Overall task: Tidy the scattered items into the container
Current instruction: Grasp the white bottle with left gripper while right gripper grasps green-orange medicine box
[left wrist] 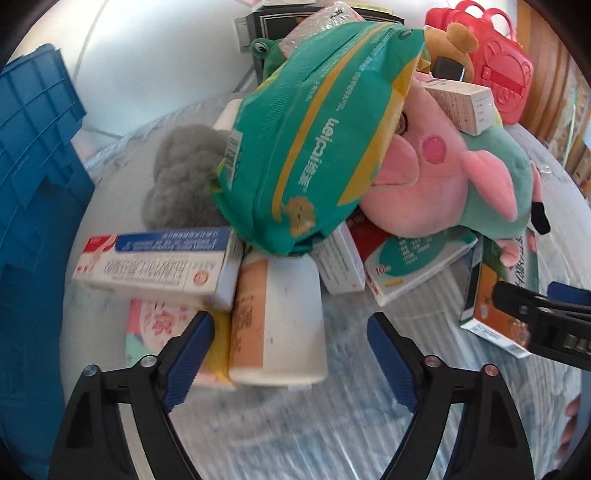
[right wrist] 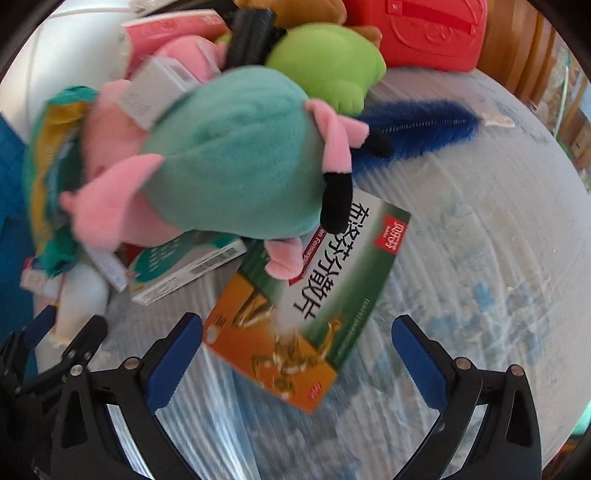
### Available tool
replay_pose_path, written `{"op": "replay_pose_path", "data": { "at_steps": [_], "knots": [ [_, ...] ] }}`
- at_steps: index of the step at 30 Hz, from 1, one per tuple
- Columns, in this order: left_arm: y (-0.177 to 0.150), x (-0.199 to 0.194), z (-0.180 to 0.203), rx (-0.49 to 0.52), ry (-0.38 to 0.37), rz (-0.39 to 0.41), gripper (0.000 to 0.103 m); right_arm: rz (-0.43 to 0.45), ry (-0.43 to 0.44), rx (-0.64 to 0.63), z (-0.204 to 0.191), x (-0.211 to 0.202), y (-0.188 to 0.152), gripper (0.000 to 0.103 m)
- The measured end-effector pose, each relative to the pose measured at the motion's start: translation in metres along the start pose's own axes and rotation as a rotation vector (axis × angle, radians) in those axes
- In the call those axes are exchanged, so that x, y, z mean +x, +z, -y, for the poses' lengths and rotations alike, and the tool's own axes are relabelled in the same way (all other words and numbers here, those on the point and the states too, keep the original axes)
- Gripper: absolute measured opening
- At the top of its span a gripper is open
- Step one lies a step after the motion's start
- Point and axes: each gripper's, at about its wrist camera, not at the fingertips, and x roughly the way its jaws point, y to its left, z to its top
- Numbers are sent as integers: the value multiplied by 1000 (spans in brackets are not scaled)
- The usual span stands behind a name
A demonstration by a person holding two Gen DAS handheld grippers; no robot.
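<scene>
Left wrist view shows our left gripper (left wrist: 290, 334) spread wide and holding nothing, its blue pads on either side of the near end of a white bottle (left wrist: 284, 325) lying on the pale table cover (left wrist: 332, 424); whether they touch it we cannot tell. Just left of the bottle rests a white and blue medicine box (left wrist: 159, 264), and above it a green tissue pack (left wrist: 317, 136) leans on the heap. A pink and teal pig plush (left wrist: 454, 173) lies to the right, over more boxes. The blue container (left wrist: 33, 155) stands at the far left edge. Right wrist view shows our right gripper (right wrist: 297, 347) equally wide open and empty, its left pad near the corner of a green and orange box (right wrist: 310, 295) lying flat under the plush's feet. A red plastic case (right wrist: 417, 33) sits far behind.
</scene>
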Motion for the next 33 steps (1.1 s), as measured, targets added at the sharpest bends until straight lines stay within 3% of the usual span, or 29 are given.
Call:
{"op": "replay_pose_path", "data": {
  "at_steps": [4,7,9,10,12,18,22,25,26,27,33],
  "knots": [
    [6,11,3,6,22,6,95,-12,-1,33,-1,17,4,103],
    [7,14,11,-3,-30,-11,95,-4,-33,17,-4,22,6,103],
    [1,16,13,-34,-78,-51,79,-4,-48,-8,-4,22,5,103],
    [-2,17,13,-53,-103,-76,64,-9,-50,-18,-2,21,4,103],
    [-12,17,14,-65,-101,-94,61,-24,-72,-47,4,17,-1,97],
    [-24,7,27,-25,-55,-76,63,-52,-73,-68,29,5,-20,92],
    [-26,5,31,-37,-42,-67,63,-51,-49,-63,32,6,-18,102],
    [-32,-1,35,-28,-25,-55,61,-26,-51,-70,30,6,-18,103],
    [-36,-5,37,-20,-18,-50,60,-19,-56,-78,30,6,-19,102],
    [-39,-8,39,-12,-12,-45,59,-14,-69,-88,29,4,-21,93],
    [-55,-42,46,-14,-6,-15,58,-29,-37,-103,34,-14,-44,92]
  ]
}}
